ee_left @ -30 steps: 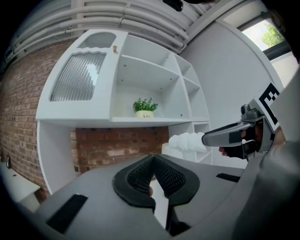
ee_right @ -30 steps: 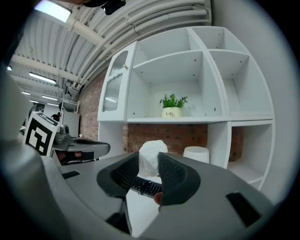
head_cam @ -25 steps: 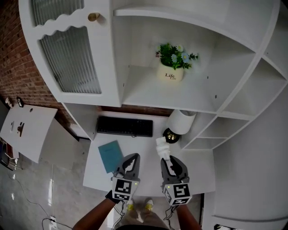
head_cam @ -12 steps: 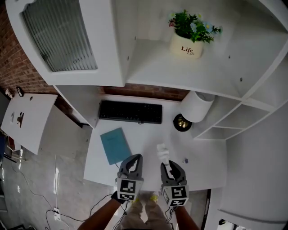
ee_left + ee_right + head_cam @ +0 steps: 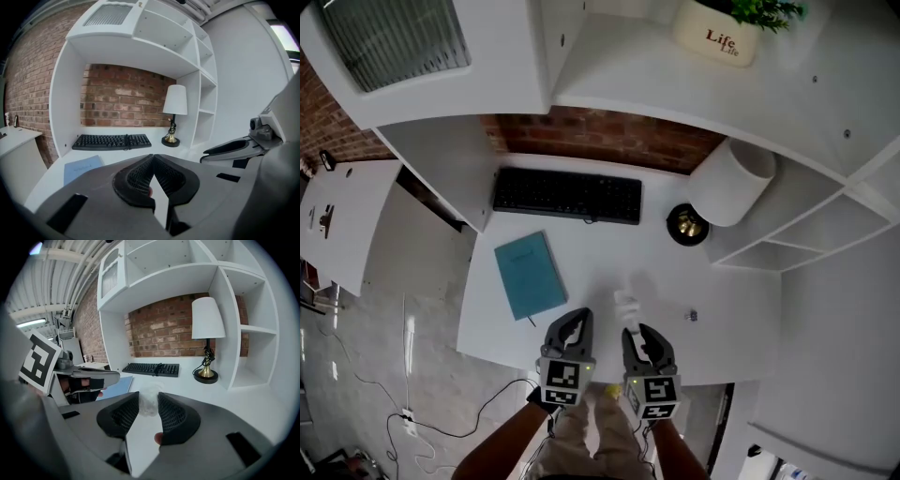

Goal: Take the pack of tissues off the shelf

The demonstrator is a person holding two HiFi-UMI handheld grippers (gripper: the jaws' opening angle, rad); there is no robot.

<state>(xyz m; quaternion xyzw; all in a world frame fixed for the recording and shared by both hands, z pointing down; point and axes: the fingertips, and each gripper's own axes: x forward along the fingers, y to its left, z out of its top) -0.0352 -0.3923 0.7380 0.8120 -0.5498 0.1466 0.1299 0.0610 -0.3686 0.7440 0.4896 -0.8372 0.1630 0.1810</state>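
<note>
Since the right gripper [image 5: 148, 405] is already pinching the pack of tissues [image 5: 149, 397] between its two pads, with the soft clear wrapper bulging up out of the gap, the step in hand is looking like carrying it clear and finding it a place on the desk [image 5: 609, 253]. Seen from the head view, the pack is sticking out ahead of that gripper, hanging over the near part of the desk and well apart from the shelf [image 5: 675, 89] above. Doing this well is probably meaning keeping the squeeze even, because a slack packet is likely giving way under the pads and may be sliding out if the grip is easing too soon. It is also meaning bringing the pack flat onto a bare patch between the notebook [image 5: 530, 275] and the lamp [image 5: 729, 183] before letting go. The left gripper [image 5: 152, 161] is resting just beside the right one with its jaws pressed together at the tips and nothing between them, so it is lending no support and is best staying out of the way.

Counting what is showing: one pack of tissues, two grippers, one black keyboard [image 5: 567, 195], one blue notebook, one white lamp, and one flower pot [image 5: 717, 37] sitting on the shelf
</note>
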